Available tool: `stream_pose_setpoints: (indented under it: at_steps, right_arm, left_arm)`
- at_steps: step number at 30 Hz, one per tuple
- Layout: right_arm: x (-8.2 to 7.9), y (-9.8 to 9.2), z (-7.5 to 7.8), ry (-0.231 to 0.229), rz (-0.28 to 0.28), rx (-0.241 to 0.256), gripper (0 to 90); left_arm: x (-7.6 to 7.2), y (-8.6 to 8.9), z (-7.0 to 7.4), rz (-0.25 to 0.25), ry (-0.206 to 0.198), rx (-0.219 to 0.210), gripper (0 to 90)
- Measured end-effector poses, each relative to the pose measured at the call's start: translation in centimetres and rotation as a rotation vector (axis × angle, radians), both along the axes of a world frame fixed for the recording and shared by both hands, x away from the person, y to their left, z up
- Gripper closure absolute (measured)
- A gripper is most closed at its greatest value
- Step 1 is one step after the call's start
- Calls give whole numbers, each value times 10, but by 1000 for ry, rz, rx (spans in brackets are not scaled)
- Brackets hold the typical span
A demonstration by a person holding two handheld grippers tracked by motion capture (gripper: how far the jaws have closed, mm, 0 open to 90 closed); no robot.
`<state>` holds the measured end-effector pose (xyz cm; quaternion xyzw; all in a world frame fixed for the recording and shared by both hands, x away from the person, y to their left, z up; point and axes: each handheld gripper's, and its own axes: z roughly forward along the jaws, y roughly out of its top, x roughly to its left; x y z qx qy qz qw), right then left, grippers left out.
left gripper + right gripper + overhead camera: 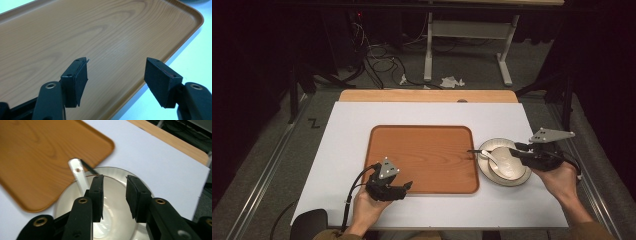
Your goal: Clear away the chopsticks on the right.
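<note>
I worked in what looked like a lab: tangled cables (377, 62) on grey carpet beyond the desk's (352, 130) far edge.

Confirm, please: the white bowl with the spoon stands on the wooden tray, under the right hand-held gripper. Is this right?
Not quite. The white bowl with the spoon stands on the white table, beside the wooden tray, not on it. It is under the right hand-held gripper, as the high view shows.

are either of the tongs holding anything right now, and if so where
Nothing is held. The left tongs stand open over the tray; the right tongs are open above the bowl, the spoon beside them.
</note>
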<state>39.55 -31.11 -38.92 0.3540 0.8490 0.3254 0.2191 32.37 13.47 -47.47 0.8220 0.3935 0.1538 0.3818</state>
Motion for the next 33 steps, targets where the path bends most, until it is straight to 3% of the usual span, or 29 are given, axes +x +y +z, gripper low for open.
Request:
stream_pose_setpoints:
  at_steps: [3, 9, 12, 17, 23, 29, 33]
  right_arm:
    - [11, -12, -1, 12, -28, 10, 714]
    - [27, -24, -10, 46, -52, -20, 722]
    - [38, -34, -20, 79, -91, -27, 729]
    - [46, -42, -33, 112, -100, -62, 749]
    - [51, -48, -43, 152, -109, -71, 758]
    - [59, -49, -52, 187, -116, -114, 763]
    - [64, -50, -56, 205, -116, -127, 764]
  left_arm:
    - [-1, 2, 0, 13, -1, -1, 350]
    - [-3, 4, 0, 21, 1, 1, 350]
    - [-4, 6, -1, 28, 5, 1, 350]
    - [-4, 9, -3, 37, 19, -3, 350]
    - [-7, 9, -3, 38, 11, -4, 349]
    - [-8, 10, -3, 44, 2, -5, 350]
    - [-12, 11, -1, 35, -28, -15, 350]
